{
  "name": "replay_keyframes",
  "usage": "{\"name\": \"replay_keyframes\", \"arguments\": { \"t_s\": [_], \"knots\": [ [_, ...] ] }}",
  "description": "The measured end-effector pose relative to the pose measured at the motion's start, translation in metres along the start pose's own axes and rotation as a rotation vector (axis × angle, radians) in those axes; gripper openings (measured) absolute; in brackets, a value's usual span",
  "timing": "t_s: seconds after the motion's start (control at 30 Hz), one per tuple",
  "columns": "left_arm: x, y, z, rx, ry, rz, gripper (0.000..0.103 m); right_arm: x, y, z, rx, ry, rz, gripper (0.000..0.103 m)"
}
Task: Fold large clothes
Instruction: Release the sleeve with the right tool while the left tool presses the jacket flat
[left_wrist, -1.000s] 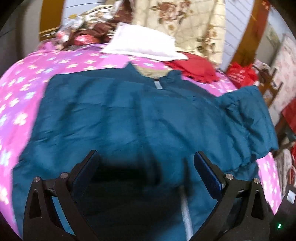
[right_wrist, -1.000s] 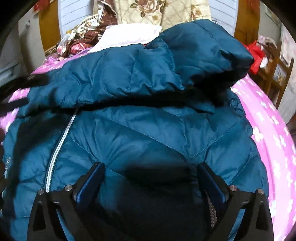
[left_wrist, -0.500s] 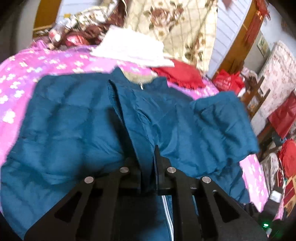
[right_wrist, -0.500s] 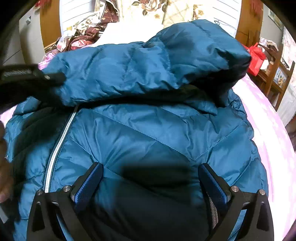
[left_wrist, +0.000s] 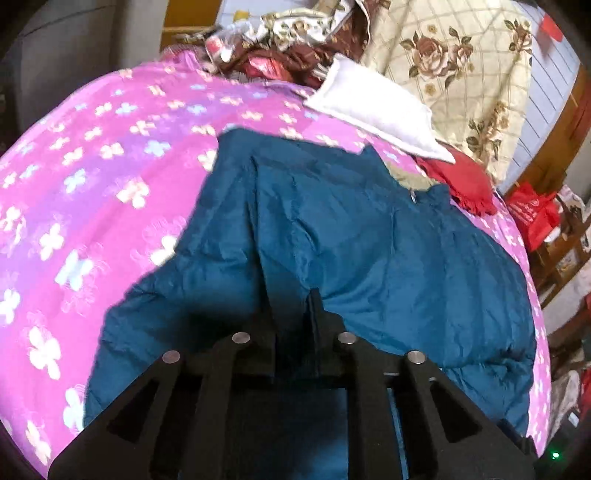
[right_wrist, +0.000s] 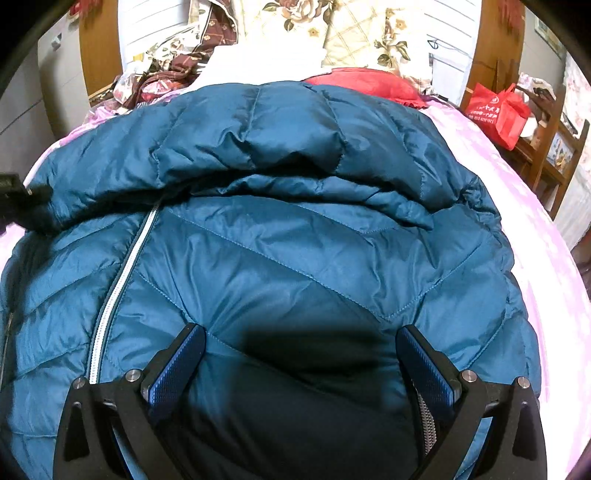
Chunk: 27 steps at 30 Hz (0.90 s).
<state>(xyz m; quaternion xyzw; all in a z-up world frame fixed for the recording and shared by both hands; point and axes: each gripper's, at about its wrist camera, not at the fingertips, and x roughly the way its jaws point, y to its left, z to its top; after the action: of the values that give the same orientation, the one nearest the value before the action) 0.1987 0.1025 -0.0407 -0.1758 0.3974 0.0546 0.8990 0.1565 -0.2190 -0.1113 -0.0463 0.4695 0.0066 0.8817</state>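
A large teal quilted jacket (left_wrist: 388, 258) lies on a pink flowered bed cover (left_wrist: 92, 184). My left gripper (left_wrist: 291, 306) is shut on a raised fold of the jacket and holds it lifted. In the right wrist view the jacket (right_wrist: 295, 258) fills the frame, front up, with a white zipper (right_wrist: 122, 273) at the left and a sleeve folded across the upper part (right_wrist: 277, 144). My right gripper (right_wrist: 301, 354) is open just above the jacket's lower front, holding nothing. The left gripper's black tip shows at the left edge (right_wrist: 14, 195), holding the sleeve end.
A white pillow (left_wrist: 376, 110), a red cloth (left_wrist: 461, 181) and a flowered quilt (left_wrist: 461, 74) lie at the head of the bed. A red bag (right_wrist: 498, 110) sits on wooden furniture (right_wrist: 546, 147) at the right. Pink cover (right_wrist: 535, 240) shows right of the jacket.
My left gripper closed on a fold of the jacket and carried it across toward the right. The sleeve now lies over the jacket's upper part. My right gripper stayed open in place.
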Motion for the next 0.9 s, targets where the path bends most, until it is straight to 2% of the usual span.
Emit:
{"name": "replay_keyframes", "arguments": {
  "t_s": [0.07,0.1,0.17,0.2,0.27,0.3,0.37,0.43,0.47,0.5,0.57,0.63,0.7,0.77,0.8,0.9],
  "knots": [
    [-0.015,-0.005,0.004,0.014,-0.077,0.054,0.033,-0.005,-0.007,0.003,0.009,-0.001,0.03,0.101],
    [-0.027,-0.006,0.006,0.015,-0.137,0.093,0.038,-0.014,-0.015,0.006,0.033,-0.035,0.033,0.1],
    [-0.041,-0.007,0.011,0.006,-0.234,0.148,0.059,-0.037,-0.038,0.012,0.104,-0.135,0.032,0.099],
    [-0.049,-0.008,0.013,0.0,-0.278,0.161,0.061,-0.047,-0.049,0.017,0.134,-0.187,0.036,0.099],
    [-0.047,-0.013,0.018,0.023,-0.303,0.141,0.061,-0.061,-0.074,0.036,0.184,-0.286,0.021,0.099],
    [-0.041,-0.018,0.018,0.055,-0.289,0.127,0.061,-0.063,-0.083,0.049,0.184,-0.31,0.007,0.099],
    [-0.017,-0.034,0.02,0.139,-0.231,0.111,0.061,-0.055,-0.091,0.082,0.125,-0.333,0.031,0.097],
    [0.014,-0.042,0.016,0.187,-0.159,0.132,0.061,-0.039,-0.093,0.114,0.083,-0.315,0.127,0.096],
    [0.03,-0.041,0.013,0.191,-0.116,0.156,0.061,-0.024,-0.091,0.129,0.06,-0.281,0.189,0.095],
    [0.043,-0.038,0.009,0.183,-0.079,0.172,0.061,-0.009,-0.088,0.138,0.025,-0.253,0.214,0.095],
    [0.06,-0.035,0.003,0.175,-0.027,0.188,0.065,0.029,-0.085,0.141,-0.035,-0.182,0.23,0.096],
    [0.061,-0.035,0.0,0.179,-0.001,0.198,0.071,0.076,-0.086,0.128,-0.072,-0.029,0.258,0.099],
    [0.061,-0.034,-0.001,0.173,0.018,0.201,0.071,0.08,-0.09,0.127,-0.051,-0.019,0.269,0.102],
    [0.062,-0.031,-0.001,0.161,0.03,0.203,0.071,0.073,-0.087,0.139,-0.077,0.025,0.267,0.098],
    [0.062,-0.032,-0.001,0.153,0.033,0.202,0.071,0.066,-0.086,0.147,-0.087,0.014,0.27,0.094],
    [0.063,-0.031,-0.002,0.13,0.038,0.206,0.073,0.04,-0.086,0.183,-0.042,-0.13,0.242,0.092]
  ]
}}
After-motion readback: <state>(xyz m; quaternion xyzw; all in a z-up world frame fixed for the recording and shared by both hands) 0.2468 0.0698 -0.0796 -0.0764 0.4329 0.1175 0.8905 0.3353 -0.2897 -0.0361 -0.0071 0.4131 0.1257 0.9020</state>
